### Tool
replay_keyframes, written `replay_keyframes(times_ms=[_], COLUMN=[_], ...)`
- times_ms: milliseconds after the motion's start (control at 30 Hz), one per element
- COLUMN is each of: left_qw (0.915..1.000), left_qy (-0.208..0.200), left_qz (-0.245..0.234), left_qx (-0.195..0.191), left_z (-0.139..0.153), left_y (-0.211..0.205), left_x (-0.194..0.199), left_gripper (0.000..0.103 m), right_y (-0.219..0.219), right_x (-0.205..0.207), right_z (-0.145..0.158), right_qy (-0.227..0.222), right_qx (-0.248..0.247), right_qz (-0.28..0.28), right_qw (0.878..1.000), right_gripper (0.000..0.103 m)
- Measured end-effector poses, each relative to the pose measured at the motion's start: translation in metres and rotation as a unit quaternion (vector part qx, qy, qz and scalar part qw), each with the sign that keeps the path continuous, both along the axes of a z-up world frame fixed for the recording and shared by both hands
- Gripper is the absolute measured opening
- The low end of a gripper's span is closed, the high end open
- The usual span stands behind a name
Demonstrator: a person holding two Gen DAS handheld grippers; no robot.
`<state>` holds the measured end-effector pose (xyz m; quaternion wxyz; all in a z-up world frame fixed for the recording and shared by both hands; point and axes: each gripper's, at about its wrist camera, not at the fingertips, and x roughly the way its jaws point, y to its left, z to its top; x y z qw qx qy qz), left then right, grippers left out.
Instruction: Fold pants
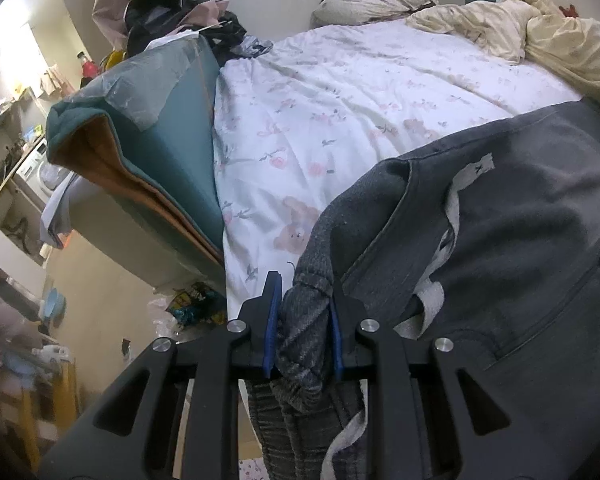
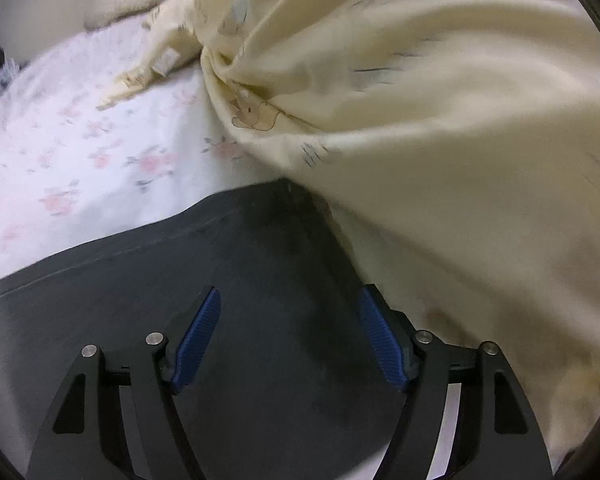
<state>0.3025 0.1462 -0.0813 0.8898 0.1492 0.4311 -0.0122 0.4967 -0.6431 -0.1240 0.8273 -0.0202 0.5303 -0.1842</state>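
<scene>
left hand-held gripper (image 1: 305, 308): pinching ribbed waistband (image 1: 306, 320) of grey pants (image 1: 500, 220) | right hand-held gripper (image 2: 290, 334): spread above pants, gripping nothing | pants: spread on floral bed sheet (image 1: 320, 92), beside cream blanket (image 2: 440, 120)

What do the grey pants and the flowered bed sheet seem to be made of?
Grey pants: probably a soft cotton knit like sweatpants, matte and slightly fuzzy, with a ribbed waistband clamped in the left gripper.
Bed sheet: probably thin woven cotton or a blend, smooth and matte, with fine creases and a printed flower pattern.
</scene>
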Motion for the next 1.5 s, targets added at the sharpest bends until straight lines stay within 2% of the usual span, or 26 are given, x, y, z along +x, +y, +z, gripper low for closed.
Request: replay_keyframes(times_ms=[167, 200, 267, 300, 433, 633, 733, 800, 933, 1067, 1167, 1267, 1333, 1433, 1500], left_qw=[0.9999, 0.9999, 0.9998, 0.9998, 1.0, 0.9996, 0.9987, 0.9977, 0.9962, 0.9942, 0.9915, 0.9888, 0.9856, 0.9735, 0.9641], left_qy=[0.007, 0.009, 0.009, 0.009, 0.002, -0.018, -0.037, -0.041, -0.043, -0.032, -0.036, -0.016, 0.005, 0.036, 0.072], left_qz=[0.006, 0.009, 0.01, 0.009, 0.006, -0.004, -0.019, -0.022, -0.047, -0.074, -0.107, -0.139, -0.161, -0.223, -0.254], left_qx=[0.011, 0.01, 0.011, 0.012, 0.0, -0.022, -0.03, -0.05, -0.059, -0.071, -0.064, -0.051, -0.051, -0.037, -0.03], left_z=[-0.005, -0.005, -0.005, -0.004, 0.004, 0.027, 0.048, 0.06, 0.075, 0.085, 0.098, 0.09, 0.078, 0.057, 0.042], left_y=[-0.005, -0.004, -0.003, -0.003, 0.0, 0.006, 0.01, 0.02, 0.034, 0.043, 0.044, 0.039, 0.036, 0.026, 0.024], left_x=[0.0, 0.001, 0.001, 0.001, -0.002, -0.016, -0.028, -0.038, -0.066, -0.095, -0.117, -0.14, -0.155, -0.181, -0.194], left_gripper=[0.018, 0.018, 0.018, 0.018, 0.017, 0.017, 0.017, 0.017, 0.017, 0.013, 0.013, 0.013, 0.012, 0.012, 0.012], right_y=[-0.008, -0.008, -0.006, -0.005, 0.005, 0.003, 0.004, 0.003, 0.004, -0.001, -0.002, -0.001, 0.001, 0.003, 0.001], right_x=[0.033, 0.033, 0.034, 0.035, 0.021, -0.026, -0.061, -0.089, -0.141, -0.209, -0.255, -0.29, -0.305, -0.326, -0.339], right_z=[-0.03, -0.032, -0.03, -0.03, 0.0, 0.081, 0.123, 0.15, 0.167, 0.181, 0.196, 0.194, 0.176, 0.133, 0.099], right_qy=[0.014, 0.012, -0.005, -0.004, -0.037, -0.09, -0.111, -0.121, -0.126, -0.107, -0.109, -0.087, -0.045, 0.036, 0.094], right_qx=[-0.008, -0.008, -0.007, -0.011, -0.031, -0.043, -0.046, -0.049, -0.047, -0.06, -0.065, -0.057, -0.056, -0.06, -0.061], right_qz=[0.013, 0.014, 0.022, 0.02, 0.043, 0.052, 0.046, 0.032, 0.001, -0.033, -0.057, -0.077, -0.086, -0.095, -0.108], right_qw=[1.0, 1.0, 1.0, 1.0, 0.998, 0.994, 0.992, 0.991, 0.991, 0.992, 0.99, 0.992, 0.994, 0.993, 0.988], right_gripper=[0.073, 0.068, 0.041, 0.003, 0.003, 0.002, 0.002, 0.002, 0.002, 0.002, 0.002, 0.002, 0.002, 0.002, 0.002])
